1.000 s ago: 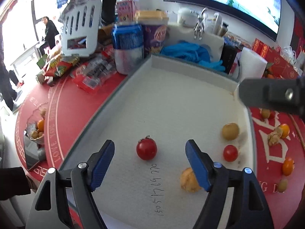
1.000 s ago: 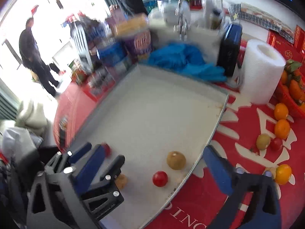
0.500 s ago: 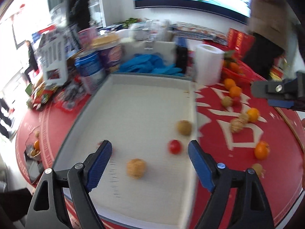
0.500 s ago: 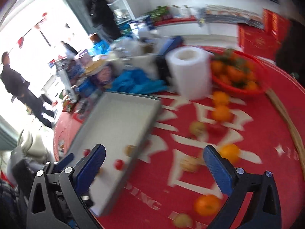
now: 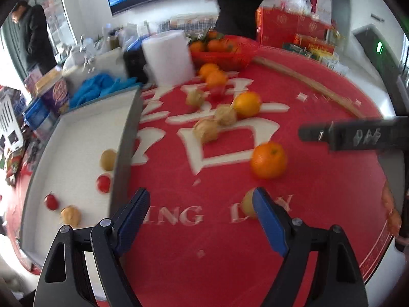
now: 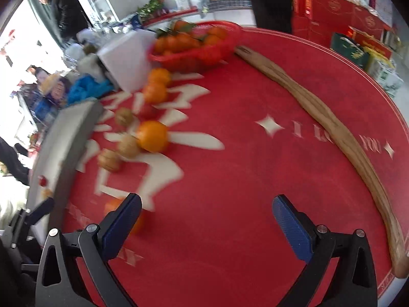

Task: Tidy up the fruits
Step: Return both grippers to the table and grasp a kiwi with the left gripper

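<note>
Over the red desk [image 5: 319,204]: both grippers are held above the cloth, nothing gripped.
Left gripper [image 5: 202,216]: fingers spread wide and empty; a small yellow fruit [image 5: 247,206] is partly hidden behind the right finger.
Right gripper [image 6: 207,220]: fingers spread wide over bare cloth, empty.
Tray [image 5: 125,148]: set at the left; two small tomatoes [image 5: 103,183] and two tan fruits [image 5: 70,215] are seen inside.
Loose fruit: oranges [image 5: 268,160] and husked tan fruits [image 5: 205,130] are scattered on the cloth right of the tray, blurred.
Basket [image 6: 194,56]: red, filled with oranges, at the far side.
Paper roll [image 5: 167,53]: stood beside the basket.
</note>
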{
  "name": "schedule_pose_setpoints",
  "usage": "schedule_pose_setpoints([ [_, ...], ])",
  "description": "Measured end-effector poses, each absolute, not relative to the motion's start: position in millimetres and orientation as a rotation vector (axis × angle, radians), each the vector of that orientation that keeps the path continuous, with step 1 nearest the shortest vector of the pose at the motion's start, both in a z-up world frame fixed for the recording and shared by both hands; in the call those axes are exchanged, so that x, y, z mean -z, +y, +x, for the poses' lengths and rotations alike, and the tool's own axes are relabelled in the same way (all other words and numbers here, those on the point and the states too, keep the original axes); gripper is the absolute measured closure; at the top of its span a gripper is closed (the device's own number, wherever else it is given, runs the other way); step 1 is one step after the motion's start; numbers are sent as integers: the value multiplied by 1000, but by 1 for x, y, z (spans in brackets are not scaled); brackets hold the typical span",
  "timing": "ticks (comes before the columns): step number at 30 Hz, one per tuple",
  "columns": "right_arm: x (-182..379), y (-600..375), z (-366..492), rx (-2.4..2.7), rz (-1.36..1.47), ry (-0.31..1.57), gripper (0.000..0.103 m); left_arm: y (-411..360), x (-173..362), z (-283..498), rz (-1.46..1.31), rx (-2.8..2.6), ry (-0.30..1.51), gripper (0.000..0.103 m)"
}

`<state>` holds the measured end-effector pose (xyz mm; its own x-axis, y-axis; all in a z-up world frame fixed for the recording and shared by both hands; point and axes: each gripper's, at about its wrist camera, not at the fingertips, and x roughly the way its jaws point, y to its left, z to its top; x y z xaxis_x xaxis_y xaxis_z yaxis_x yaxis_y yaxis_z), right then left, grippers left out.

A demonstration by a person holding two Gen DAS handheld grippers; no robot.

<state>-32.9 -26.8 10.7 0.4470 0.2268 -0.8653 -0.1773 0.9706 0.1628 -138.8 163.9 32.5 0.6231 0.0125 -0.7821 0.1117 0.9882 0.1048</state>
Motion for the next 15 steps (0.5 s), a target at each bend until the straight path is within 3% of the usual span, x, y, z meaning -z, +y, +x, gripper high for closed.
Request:
schedule_pose_setpoints([
  [15,2,-33,-52,-169,-119,985,0,139,-27,-150,166,114,887,18],
])
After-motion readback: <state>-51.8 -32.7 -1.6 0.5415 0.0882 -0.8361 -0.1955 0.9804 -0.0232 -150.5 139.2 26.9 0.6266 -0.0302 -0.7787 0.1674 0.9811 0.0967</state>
